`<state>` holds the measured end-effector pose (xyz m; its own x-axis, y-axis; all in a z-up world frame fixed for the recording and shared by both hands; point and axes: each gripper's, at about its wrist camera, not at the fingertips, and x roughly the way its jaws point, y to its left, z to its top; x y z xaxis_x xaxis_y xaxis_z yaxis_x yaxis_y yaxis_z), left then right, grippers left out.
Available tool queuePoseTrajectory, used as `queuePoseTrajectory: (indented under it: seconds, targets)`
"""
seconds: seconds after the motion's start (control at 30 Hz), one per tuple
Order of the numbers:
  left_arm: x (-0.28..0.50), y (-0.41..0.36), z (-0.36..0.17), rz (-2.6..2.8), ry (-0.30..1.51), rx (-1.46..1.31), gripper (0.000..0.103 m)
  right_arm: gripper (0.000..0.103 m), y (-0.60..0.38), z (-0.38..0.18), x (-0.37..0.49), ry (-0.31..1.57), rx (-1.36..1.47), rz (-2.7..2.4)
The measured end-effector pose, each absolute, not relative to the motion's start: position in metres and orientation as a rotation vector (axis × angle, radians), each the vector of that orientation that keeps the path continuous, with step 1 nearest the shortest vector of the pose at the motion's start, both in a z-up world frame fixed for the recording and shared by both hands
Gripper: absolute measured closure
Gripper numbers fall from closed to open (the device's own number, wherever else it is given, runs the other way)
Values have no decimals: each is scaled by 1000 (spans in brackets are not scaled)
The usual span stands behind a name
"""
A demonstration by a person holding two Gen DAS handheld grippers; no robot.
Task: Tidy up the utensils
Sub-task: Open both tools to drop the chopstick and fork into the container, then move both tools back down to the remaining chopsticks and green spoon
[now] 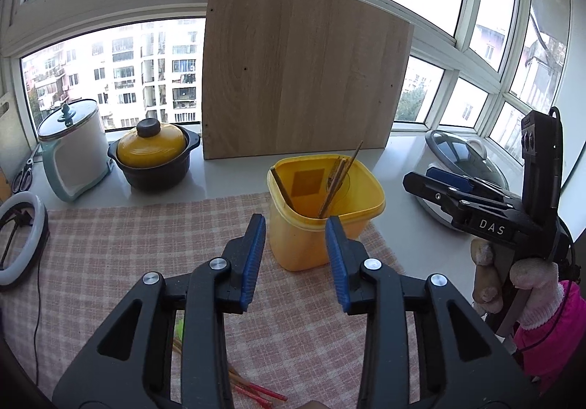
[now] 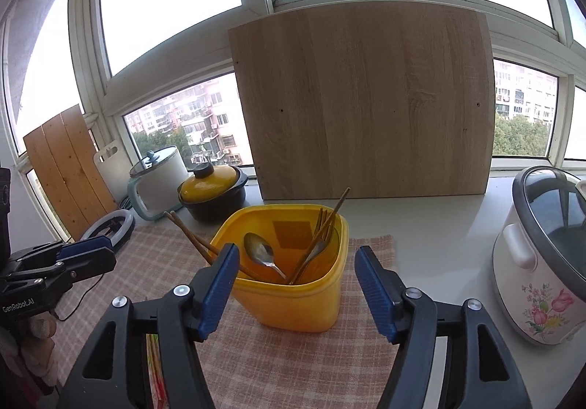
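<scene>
Both of my tongs stand spread with nothing between the blue pads. Left tongs (image 1: 295, 255) hang over the checked cloth (image 1: 110, 244), their tips just short of the yellow tub (image 1: 315, 237); the gap is the narrower of the two. Right tongs (image 2: 296, 284) gape wider, and the yellow tub (image 2: 293, 306) sits beyond and between their tips, untouched.

Inside the tub lean a spoon (image 2: 260, 253), bowl up, a brass-coloured fork (image 2: 319, 237) and brown chopsticks (image 2: 190, 238) whose ends poke out over the left rim (another stick rises past the far rim). The tub stands on the cloth's far right part, near the counter's back edge.

Under my left tongs, at the cloth's near edge, lie red chopsticks (image 1: 256, 390) and a couple of pale wooden ones (image 1: 178, 345), mostly hidden by the tongs' body.

My right hand (image 1: 512, 284) wears a pale knitted glove and a pink sleeve.

Along the counter's back edge, a wooden board (image 1: 304, 79) leans on the window. Left of it sit a yellow-lidded black pot (image 1: 155, 160) and a white kettle-like pot (image 1: 73, 160); at the counter's right end is a flowered rice cooker (image 2: 542, 262) with a glass lid. A ring light (image 1: 22, 240) rests at the cloth's left edge.
</scene>
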<state>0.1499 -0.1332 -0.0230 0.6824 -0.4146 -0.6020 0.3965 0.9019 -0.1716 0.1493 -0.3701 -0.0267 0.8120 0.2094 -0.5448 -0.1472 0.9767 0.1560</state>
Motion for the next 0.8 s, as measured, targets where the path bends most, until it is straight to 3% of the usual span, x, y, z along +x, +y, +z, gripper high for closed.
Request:
queuePoseTrajectory:
  seconds: [0.23, 0.8]
  targets:
    - [141, -79, -35, -339, 707, -51, 61, 21, -343, -30, 141, 608, 51, 303]
    - [136, 20, -104, -146, 892, -186, 61, 21, -251, -85, 133, 740, -88, 541]
